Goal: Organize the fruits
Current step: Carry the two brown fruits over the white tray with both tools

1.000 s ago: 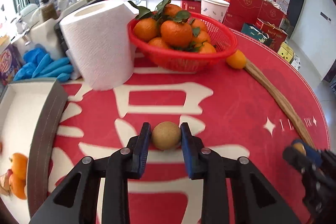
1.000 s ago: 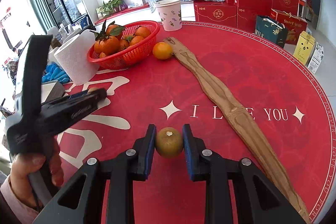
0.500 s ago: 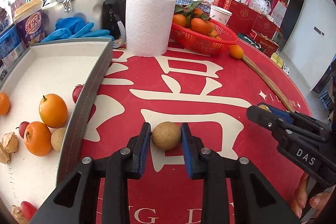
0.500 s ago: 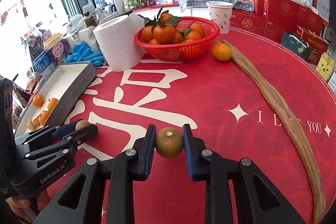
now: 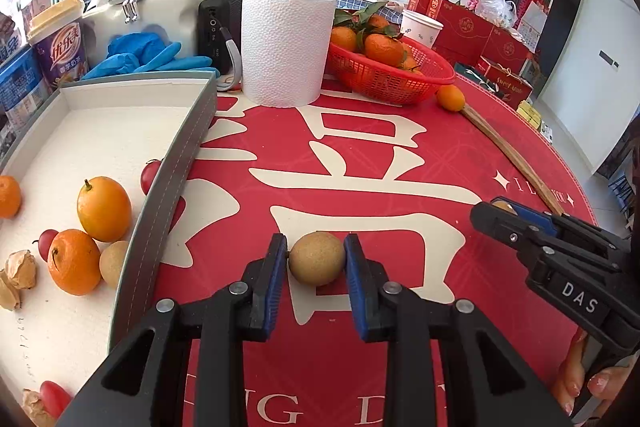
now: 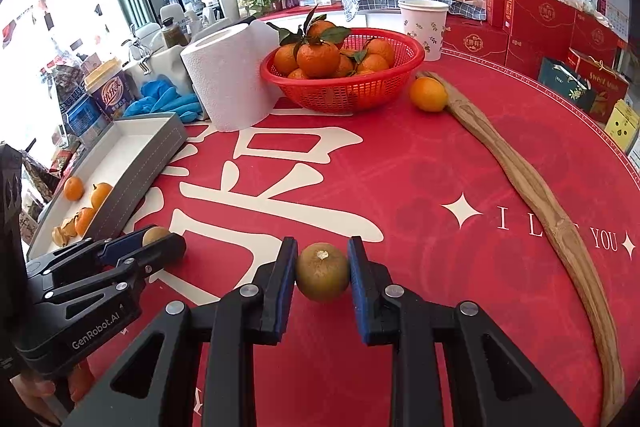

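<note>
My left gripper [image 5: 316, 259] is shut on a tan round fruit [image 5: 317, 258], held above the red table mat just right of the grey tray [image 5: 176, 163]. The tray holds several oranges [image 5: 104, 209], small red fruits, a tan fruit and dry husks. My right gripper [image 6: 322, 273] is shut on a brownish-green round fruit [image 6: 322, 277] over the mat. The right gripper also shows in the left wrist view [image 5: 500, 217], and the left gripper shows in the right wrist view [image 6: 160, 241]. A red basket [image 6: 344, 87] of tangerines stands at the back.
A white paper roll [image 5: 286, 47] stands left of the basket. A loose orange [image 6: 428, 94] lies beside a long wooden stick [image 6: 532, 187]. Blue gloves [image 5: 148, 55], a cup and bottles crowd the back left. Red gift boxes [image 6: 552, 23] stand behind the table.
Both grippers have swung left toward the tray with their fruits still held. The tray and its fruits have come into the left wrist view.
</note>
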{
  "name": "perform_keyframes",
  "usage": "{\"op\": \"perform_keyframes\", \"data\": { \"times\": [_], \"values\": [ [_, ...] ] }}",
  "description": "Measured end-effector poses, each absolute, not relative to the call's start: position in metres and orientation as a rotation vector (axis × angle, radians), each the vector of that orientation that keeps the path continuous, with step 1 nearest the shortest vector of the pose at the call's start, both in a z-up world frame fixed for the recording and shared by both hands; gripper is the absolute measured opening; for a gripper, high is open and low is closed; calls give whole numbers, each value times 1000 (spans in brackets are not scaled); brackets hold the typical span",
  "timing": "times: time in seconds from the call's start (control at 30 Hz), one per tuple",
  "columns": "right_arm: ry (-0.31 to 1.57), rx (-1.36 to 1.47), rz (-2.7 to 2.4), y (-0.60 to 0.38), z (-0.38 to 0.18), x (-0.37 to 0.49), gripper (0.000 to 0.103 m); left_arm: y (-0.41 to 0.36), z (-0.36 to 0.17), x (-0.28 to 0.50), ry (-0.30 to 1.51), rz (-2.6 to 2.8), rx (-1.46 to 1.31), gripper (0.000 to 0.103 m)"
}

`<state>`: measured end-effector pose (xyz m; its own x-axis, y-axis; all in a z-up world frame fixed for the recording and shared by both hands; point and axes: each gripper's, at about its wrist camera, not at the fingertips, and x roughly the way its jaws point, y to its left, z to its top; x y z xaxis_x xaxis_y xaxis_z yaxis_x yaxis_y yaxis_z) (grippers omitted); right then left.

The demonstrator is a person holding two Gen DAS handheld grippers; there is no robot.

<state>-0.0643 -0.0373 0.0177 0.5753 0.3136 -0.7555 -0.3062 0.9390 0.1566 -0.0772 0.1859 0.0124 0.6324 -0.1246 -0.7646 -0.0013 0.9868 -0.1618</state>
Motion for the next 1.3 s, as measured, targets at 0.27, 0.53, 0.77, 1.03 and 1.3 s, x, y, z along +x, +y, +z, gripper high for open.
{"op": "perform_keyframes", "data": {
  "times": [0.27,0.53,0.77,1.03,1.3],
  "values": [
    [864,34,369,-41,20,-64,27,193,18,-79,865,-58,-179,32],
    [859,31,365,-31,24,-68,27,200,35,-86,812,-65,-187,32],
    [889,33,371,-18,26,-68,27,212,47,-92,777,-50,-209,32],
    [890,6,407,9,41,-68,27,239,61,-103,721,-6,-246,32],
    [906,-23,474,50,52,-69,27,275,70,-118,667,78,-276,32]
  ]
}}
